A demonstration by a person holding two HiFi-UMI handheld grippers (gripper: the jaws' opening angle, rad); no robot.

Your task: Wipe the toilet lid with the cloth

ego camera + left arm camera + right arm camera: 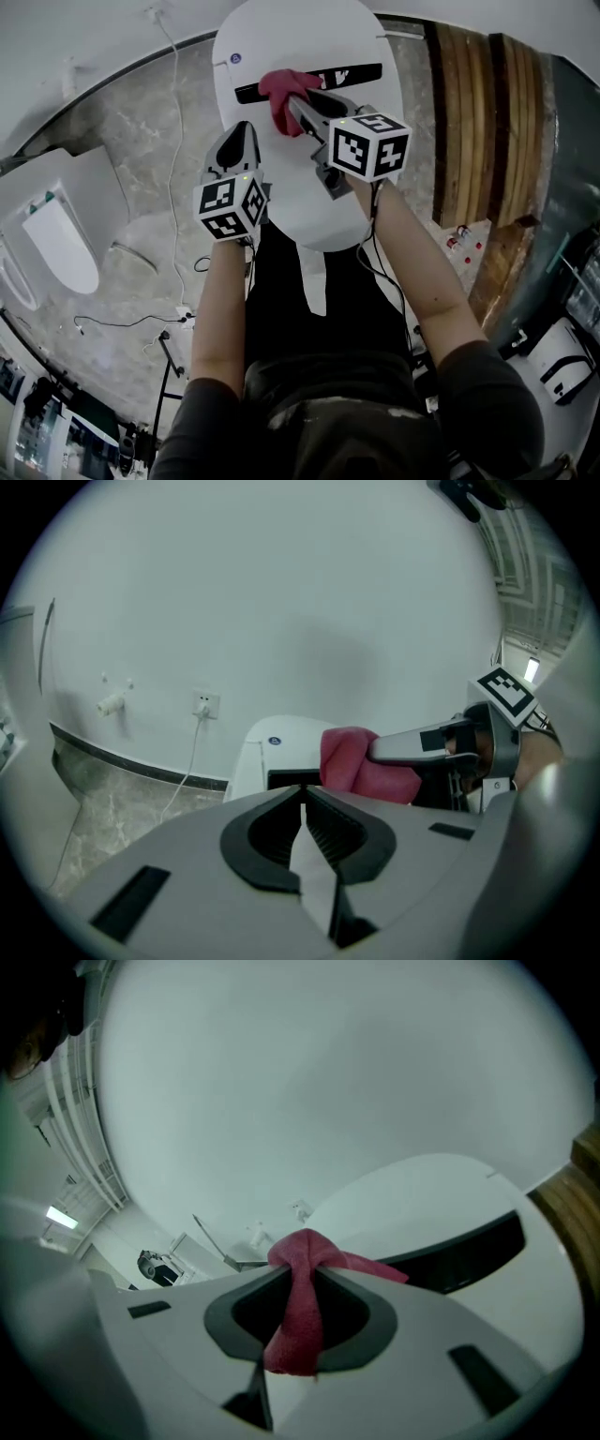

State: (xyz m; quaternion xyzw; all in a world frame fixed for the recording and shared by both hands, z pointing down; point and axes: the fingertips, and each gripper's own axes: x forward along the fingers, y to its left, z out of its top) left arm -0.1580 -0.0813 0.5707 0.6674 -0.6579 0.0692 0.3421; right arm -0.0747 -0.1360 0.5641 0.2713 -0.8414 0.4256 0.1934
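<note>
Red fabric cloth is pinched in our right gripper, upper centre of the head view, over the white oval toilet lid. Our left gripper is closed, empty. Risk: wiping drag may pull the cloth free.

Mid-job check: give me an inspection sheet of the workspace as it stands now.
Surface: white toilet lid, closed; dark strip across its rear.
Job's things: red cloth, bunched over the lid by the strip.
Clutter: nothing seen.
Grippers: right gripper shut on the cloth; left gripper shut, empty, alongside.
Cables: white cable from wall socket; dark cables on floor.
Surroundings: marble floor, second toilet left, wooden panel right.
</note>
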